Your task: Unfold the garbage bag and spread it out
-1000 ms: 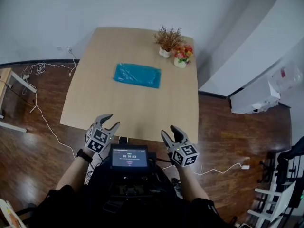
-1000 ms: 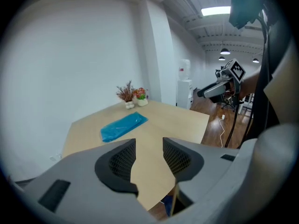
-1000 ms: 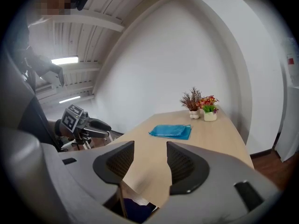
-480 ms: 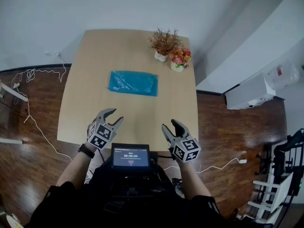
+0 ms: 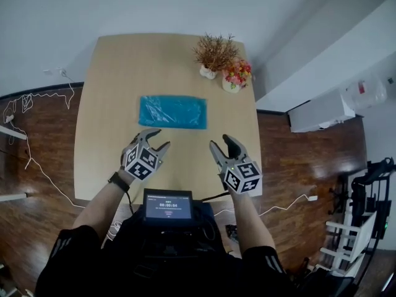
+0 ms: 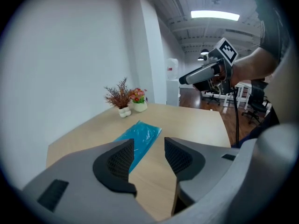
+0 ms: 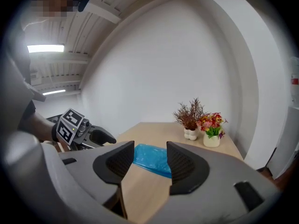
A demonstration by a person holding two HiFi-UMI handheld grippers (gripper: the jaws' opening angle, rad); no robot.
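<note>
A folded blue garbage bag [image 5: 172,111] lies flat in the middle of the light wooden table [image 5: 111,73]; it also shows past the jaws as the bag [image 6: 140,138] and the bag [image 7: 152,156]. My left gripper [image 5: 154,138] hovers over the table just short of the bag's near left corner; its jaws are opening and hold nothing. My right gripper [image 5: 221,145] hangs open and empty near the bag's right end. From each gripper view I see the other: the right gripper [image 6: 187,80] and the left gripper [image 7: 107,137].
Two small pots stand at the table's far right corner: dried brown twigs [image 5: 214,52] and red and orange flowers [image 5: 235,76]. White cables [image 5: 37,98] trail over the dark wood floor at the left. A white wall runs behind the table.
Both grippers have moved forward from the table's near edge to just short of the bag. The view has shifted closer to the table. The left jaws stand a little wider.
</note>
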